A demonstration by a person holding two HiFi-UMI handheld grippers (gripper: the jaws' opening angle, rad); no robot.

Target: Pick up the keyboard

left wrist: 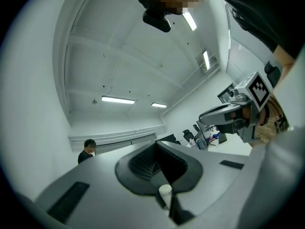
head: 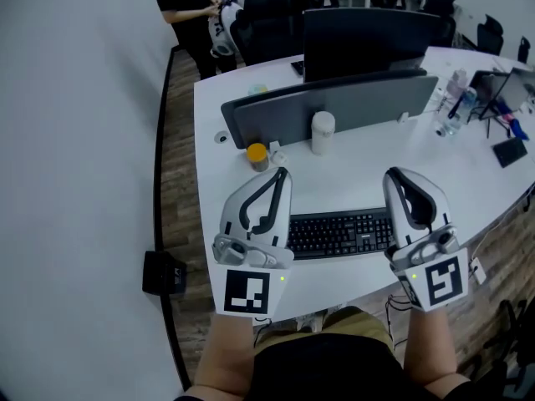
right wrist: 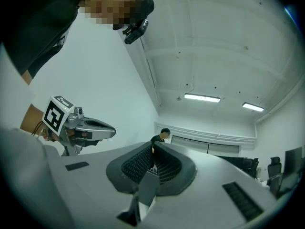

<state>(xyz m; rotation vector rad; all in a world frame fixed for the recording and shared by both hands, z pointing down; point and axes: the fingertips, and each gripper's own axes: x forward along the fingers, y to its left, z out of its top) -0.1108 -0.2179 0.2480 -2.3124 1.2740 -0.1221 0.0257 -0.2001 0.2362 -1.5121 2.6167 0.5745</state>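
Observation:
A black keyboard [head: 338,234] lies flat near the front edge of the white desk [head: 351,186]. Both of its ends are hidden behind my grippers. My left gripper [head: 282,174] is over the keyboard's left end, shut and holding nothing. My right gripper [head: 393,175] is over the right end, also shut and empty. In the left gripper view, the left gripper [left wrist: 155,146] points slightly upward, and the right gripper [left wrist: 238,113] shows beside it. In the right gripper view, the jaws of the right gripper [right wrist: 153,147] meet with nothing between them. The left gripper [right wrist: 76,125] shows at that view's left.
A grey divider panel [head: 334,107] and a dark monitor [head: 368,36] stand behind the keyboard. Before the panel stand a white cylinder [head: 323,132] and a yellow-lidded jar [head: 257,155]. Bottles [head: 451,115] are at the right. A person [head: 188,11] stands far back. A black box [head: 163,272] sits on the floor.

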